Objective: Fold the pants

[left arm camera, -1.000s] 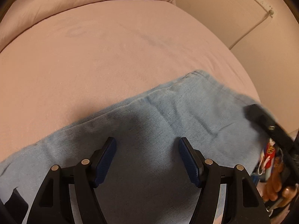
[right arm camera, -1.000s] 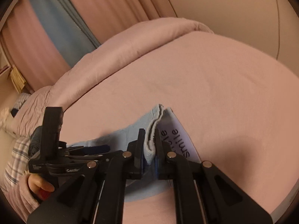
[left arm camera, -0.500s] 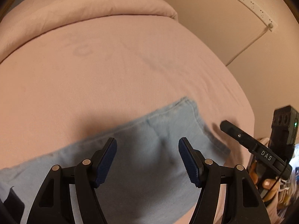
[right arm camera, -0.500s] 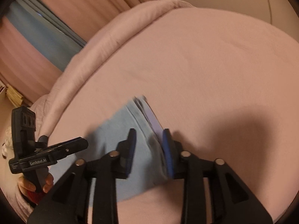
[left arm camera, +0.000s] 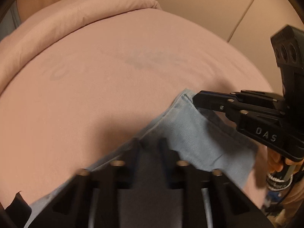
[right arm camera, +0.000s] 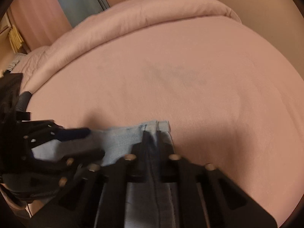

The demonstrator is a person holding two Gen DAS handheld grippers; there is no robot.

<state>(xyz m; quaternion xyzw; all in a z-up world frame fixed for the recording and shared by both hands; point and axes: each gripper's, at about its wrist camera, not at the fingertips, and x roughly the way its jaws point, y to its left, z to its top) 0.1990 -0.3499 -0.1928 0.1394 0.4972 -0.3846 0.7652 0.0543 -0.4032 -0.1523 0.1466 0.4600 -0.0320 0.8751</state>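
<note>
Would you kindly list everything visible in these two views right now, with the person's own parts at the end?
pants: one, light blue, lying on the bed in front of both grippers.
bed: one, pink sheet, fills most of both views.
duvet: one, pink, rolled along the bed's far edge.
curtains: pink, with a blue-grey panel between them, behind the bed at left.
wall: beige, past the bed, with a thin cable hanging down it.
left hand-held gripper: one, black, shut on the pants' edge.
right hand-held gripper: one, black, shut on a pants corner.
hand: one, bare, gripping the right gripper's handle.
</note>
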